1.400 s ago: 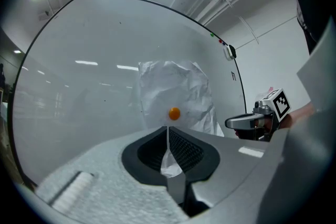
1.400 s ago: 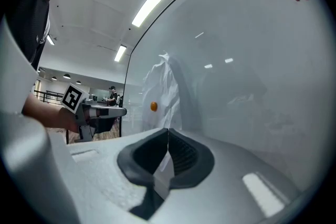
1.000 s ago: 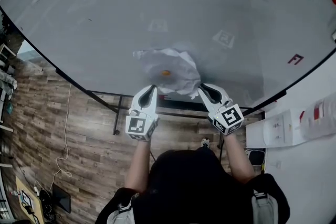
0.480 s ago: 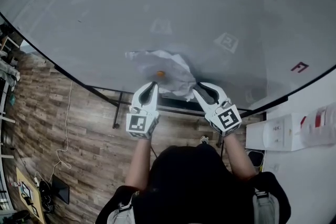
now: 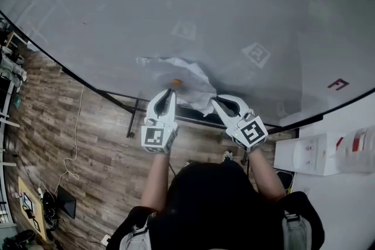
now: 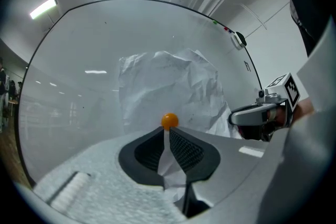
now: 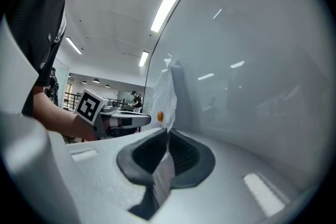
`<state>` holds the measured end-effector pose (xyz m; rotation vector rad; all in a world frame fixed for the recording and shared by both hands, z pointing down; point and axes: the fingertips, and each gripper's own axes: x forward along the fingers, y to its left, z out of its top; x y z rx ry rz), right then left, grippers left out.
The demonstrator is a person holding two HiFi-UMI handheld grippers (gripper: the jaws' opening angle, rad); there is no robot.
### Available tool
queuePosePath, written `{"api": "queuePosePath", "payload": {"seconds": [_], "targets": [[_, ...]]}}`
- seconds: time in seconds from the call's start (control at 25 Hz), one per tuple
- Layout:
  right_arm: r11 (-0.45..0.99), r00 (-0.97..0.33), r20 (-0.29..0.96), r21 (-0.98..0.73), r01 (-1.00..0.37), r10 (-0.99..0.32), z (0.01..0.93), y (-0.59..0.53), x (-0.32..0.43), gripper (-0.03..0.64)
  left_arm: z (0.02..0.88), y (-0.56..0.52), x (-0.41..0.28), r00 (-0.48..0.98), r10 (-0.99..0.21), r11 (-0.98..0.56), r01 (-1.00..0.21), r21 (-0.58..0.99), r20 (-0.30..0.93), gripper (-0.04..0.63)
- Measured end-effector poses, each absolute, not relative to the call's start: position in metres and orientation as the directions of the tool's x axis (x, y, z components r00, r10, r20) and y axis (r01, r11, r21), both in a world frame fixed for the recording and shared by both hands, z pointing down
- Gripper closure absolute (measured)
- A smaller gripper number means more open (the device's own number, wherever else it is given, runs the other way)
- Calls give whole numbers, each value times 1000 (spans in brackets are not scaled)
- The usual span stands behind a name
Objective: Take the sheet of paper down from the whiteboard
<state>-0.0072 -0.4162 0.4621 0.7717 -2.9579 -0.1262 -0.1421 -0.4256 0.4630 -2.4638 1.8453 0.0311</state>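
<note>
A crumpled white sheet of paper [image 5: 190, 73] is pinned to the large pale grey whiteboard [image 5: 176, 3] by a small round orange magnet [image 5: 176, 82]. In the head view it lies low on the board, toward 6 o'clock of its face. The left hand-held gripper [image 6: 168, 135] is clamped on the sheet's bottom edge, directly at 6 o'clock of the magnet, and a strip of paper is pinched flat between its closed jaws. The right hand-held gripper [image 7: 167, 135] is likewise closed on the paper, at the lower corner toward 4 o'clock of the magnet. Both are held level and pointed at the board.

The two grips along the bottom edge are judged to be taken so that the sheet can be drawn out evenly from under the magnet rather than torn at one corner. The grip just under the magnet places the pull where the paper is pinned. The sheet is not yet off the board.
</note>
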Motion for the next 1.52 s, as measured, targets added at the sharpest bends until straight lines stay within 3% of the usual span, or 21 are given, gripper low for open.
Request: {"api": "queuePosePath", "payload": {"seconds": [0.48, 1.52], "targets": [[908, -906, 58, 48, -417, -419, 466, -417, -5, 612, 463, -438, -134, 215, -975, -211, -974, -87, -49, 430], [927, -924, 70, 49, -373, -376, 468, -424, -6, 614, 450, -452, -132, 126, -988, -114, -986, -121, -95, 440]]}}
